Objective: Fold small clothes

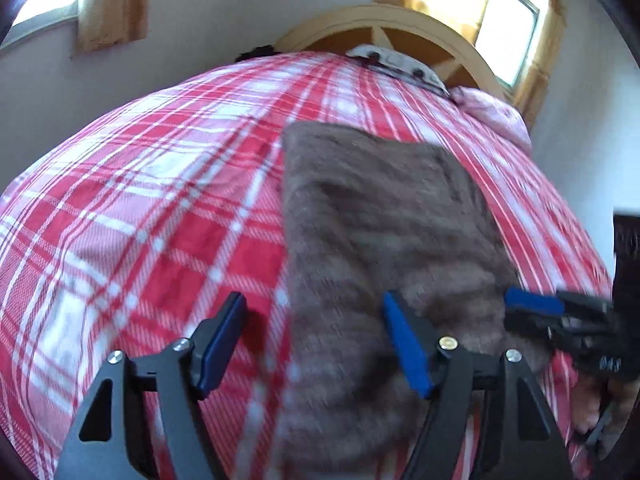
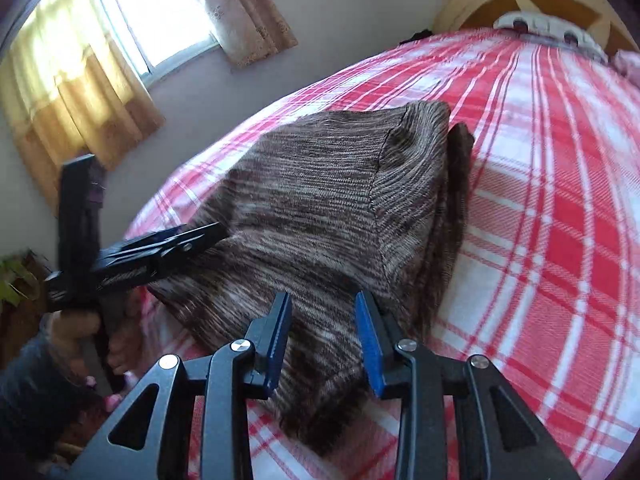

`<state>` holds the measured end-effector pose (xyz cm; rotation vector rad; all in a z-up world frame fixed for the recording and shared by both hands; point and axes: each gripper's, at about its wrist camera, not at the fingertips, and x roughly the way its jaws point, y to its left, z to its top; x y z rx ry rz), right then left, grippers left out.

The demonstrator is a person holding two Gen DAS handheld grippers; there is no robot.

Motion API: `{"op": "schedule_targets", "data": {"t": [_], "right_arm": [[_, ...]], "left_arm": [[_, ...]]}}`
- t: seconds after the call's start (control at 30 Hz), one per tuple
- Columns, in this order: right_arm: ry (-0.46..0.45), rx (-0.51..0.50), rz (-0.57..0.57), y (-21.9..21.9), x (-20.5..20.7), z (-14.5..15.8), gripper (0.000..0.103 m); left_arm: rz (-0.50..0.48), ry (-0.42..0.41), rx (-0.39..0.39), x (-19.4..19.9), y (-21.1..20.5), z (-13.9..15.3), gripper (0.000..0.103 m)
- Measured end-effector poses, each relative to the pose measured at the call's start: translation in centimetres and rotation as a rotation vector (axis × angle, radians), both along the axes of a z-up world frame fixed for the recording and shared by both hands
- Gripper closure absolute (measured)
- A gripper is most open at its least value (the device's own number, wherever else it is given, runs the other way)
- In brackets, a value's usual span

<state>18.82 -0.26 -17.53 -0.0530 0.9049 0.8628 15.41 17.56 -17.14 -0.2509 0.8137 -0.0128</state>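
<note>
Standing wide apart, the jaws of the left claw [image 1: 314, 336] hold nothing; one pad hangs over the checked bedspread [image 1: 132, 208] and the other over the near left part of the brown sweater [image 1: 384, 216]. Seen from the right wrist, that claw reaches in from the left toward the sweater's left edge, with a hand [image 2: 80, 332] wrapped round its handle. The right claw [image 2: 323, 334] is released too: its pads stand part-way open with a clear gap, the knit below and beyond them rather than pinched between them.

The sweater [image 2: 328, 208] lies on the bed, already doubled into a longish bundle, its ribbed sleeve or cuff turned over along the right side and the near end running down under the right claw. The far end points toward the wooden headboard [image 1: 384, 24], where pale pillows sit.

It looks a soft, fairly thick knit, light for its bulk, limp and stretchy, so it will sag and drag rather than hold a line, but the fuzzy surface should not slip from rubber pads. Best hold, I judge, is at the two near corners, pinching every layer through the folded edge, since a grip on the top layer alone would peel the fold open.
</note>
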Motion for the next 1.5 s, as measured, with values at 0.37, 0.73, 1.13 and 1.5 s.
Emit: {"op": "schedule_targets", "data": {"t": [0.37, 0.73, 1.13, 1.5], "right_arm": [[-0.13, -0.217, -0.017, 0.8, -2.4, 0.1, 0.069], [-0.182, -0.188, -0.132, 0.0, -4.3, -0.3, 0.065], [-0.109, -0.113, -0.192, -1.3, -4.0, -0.9, 0.063], [-0.2, -0.14, -0.227, -2.5, -7.3, 0.5, 0.063]], "left_arm": [[-0.036, -0.029, 0.093, -3.3, -1.4, -0.3, 0.024], [0.006, -0.037, 0.107, -4.3, -1.7, -0.5, 0.018], [0.019, -0.028, 0.118, -5.0, -2.2, -0.6, 0.01], [0.006, -0.032, 0.174, -8.2, -3.2, 1.5, 0.01]]}}
